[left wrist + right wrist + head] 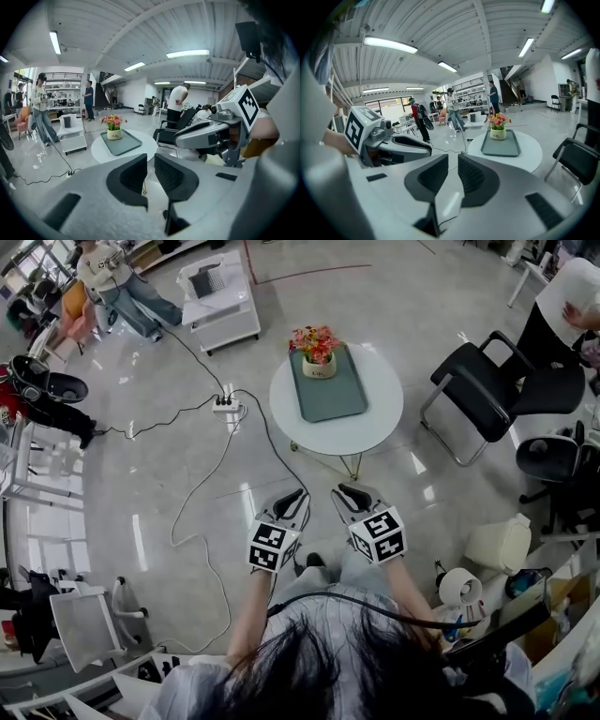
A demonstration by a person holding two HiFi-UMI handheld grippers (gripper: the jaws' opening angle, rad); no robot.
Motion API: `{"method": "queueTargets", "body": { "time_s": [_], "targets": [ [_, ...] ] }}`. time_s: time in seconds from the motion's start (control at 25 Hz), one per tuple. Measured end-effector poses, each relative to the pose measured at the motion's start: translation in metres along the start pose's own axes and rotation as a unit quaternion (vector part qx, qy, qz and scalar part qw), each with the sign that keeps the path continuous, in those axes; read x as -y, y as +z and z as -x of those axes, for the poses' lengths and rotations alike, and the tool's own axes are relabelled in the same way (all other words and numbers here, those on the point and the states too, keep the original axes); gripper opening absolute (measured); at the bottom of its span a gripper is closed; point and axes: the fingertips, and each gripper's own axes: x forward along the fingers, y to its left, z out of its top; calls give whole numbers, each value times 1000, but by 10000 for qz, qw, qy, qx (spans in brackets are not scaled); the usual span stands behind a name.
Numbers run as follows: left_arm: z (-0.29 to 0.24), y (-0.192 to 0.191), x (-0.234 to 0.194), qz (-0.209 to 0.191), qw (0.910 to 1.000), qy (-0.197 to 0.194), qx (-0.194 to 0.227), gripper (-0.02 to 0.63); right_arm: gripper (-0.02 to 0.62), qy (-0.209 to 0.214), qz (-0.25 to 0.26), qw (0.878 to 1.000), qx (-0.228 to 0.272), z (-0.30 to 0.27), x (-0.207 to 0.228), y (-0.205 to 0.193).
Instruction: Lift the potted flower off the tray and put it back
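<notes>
The potted flower (317, 351), pink and orange blooms in a cream pot, stands upright at the far end of a grey-green tray (330, 390) on a round white table (375, 423). Both grippers hover over the floor well short of the table, side by side and pointing at it. My left gripper (292, 501) has its jaws nearly together with nothing between them. My right gripper (349, 495) looks the same, a narrow slit and nothing held. The flower (113, 126) and tray (123, 143) appear beyond the left gripper (150, 161), and the flower (498, 125) beyond the right gripper (453, 164).
A black chair (487, 390) stands right of the table. A power strip (223, 405) and its cables trail across the floor to the left. A white cart (220, 296) sits at the back left. A white bin (502, 542) is at my right. People stand around the room.
</notes>
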Motion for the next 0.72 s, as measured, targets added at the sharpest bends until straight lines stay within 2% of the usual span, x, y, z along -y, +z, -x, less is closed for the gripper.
{"method": "queueTargets", "body": {
  "time_s": [0.12, 0.36, 0.72],
  "targets": [
    [11, -6, -6, -82, 10000, -14, -4, 63, 81, -13, 3, 10000, 7, -5, -14, -3],
    [25, -16, -11, 59, 9999, -30, 117, 62, 81, -16, 165, 9998, -93, -7, -36, -12],
    [28, -10, -6, -43, 9996, -118, 251, 62, 80, -115, 232, 9996, -113, -3, -39, -11]
  ]
}}
